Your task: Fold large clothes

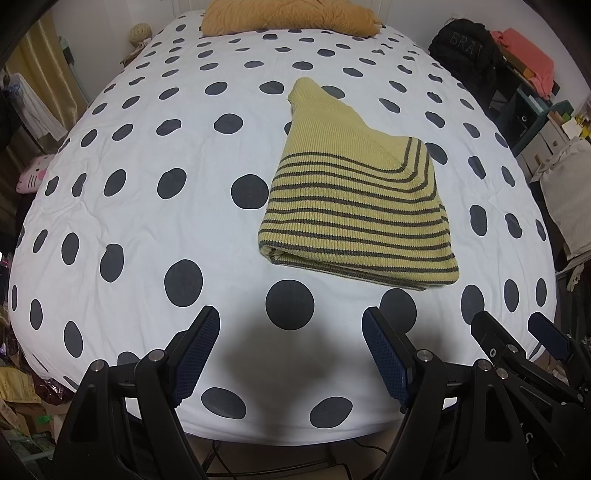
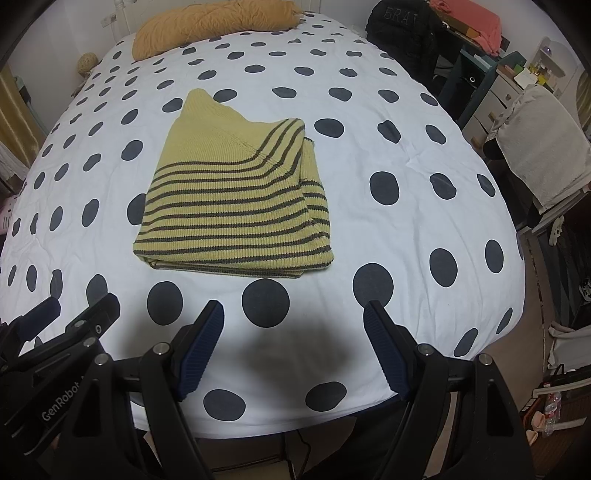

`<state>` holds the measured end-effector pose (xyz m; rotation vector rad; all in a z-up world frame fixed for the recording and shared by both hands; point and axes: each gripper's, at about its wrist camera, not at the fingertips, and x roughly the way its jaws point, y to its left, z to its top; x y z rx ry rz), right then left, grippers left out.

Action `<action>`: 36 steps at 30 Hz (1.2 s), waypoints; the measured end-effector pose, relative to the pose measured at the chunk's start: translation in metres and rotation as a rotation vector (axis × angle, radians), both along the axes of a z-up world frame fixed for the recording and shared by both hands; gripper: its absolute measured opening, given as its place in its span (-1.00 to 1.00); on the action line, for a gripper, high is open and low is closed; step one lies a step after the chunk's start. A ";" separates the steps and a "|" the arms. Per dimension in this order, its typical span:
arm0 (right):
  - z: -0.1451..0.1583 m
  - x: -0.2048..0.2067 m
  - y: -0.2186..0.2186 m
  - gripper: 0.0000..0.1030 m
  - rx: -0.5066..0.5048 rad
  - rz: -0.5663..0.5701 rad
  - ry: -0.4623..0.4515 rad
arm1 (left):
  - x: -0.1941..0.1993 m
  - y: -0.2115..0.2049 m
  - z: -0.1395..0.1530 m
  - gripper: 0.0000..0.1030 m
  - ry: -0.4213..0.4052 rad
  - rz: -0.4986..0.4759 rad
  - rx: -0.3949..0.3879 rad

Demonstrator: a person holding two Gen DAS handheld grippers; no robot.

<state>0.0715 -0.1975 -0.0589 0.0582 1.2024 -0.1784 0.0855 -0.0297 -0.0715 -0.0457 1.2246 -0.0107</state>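
A yellow knit sweater with dark grey stripes [image 1: 354, 206] [image 2: 236, 206] lies folded into a compact bundle on the white bed cover with dark polka dots [image 1: 147, 177] [image 2: 406, 155]. My left gripper [image 1: 291, 321] hovers open over the bed's near edge, short of the sweater, with nothing between its fingers. My right gripper [image 2: 293, 314] stands open beside it, also empty and short of the sweater. In the left wrist view the right gripper [image 1: 513, 325] shows at the lower right; in the right wrist view the left gripper [image 2: 79, 306] shows at the lower left.
A mustard pillow [image 1: 291, 16] [image 2: 210, 27] lies at the head of the bed. A black backpack [image 1: 465, 51] [image 2: 402, 29] and cluttered shelves [image 1: 528, 92] stand to the right. A cloth-draped chair [image 2: 546, 147] is near the bed's right side. A pink plush [image 1: 33, 173] sits at left.
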 end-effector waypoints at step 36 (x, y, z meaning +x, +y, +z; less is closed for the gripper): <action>-0.001 -0.001 -0.002 0.52 -0.007 0.000 0.013 | -0.001 -0.003 -0.007 0.55 0.022 -0.007 -0.007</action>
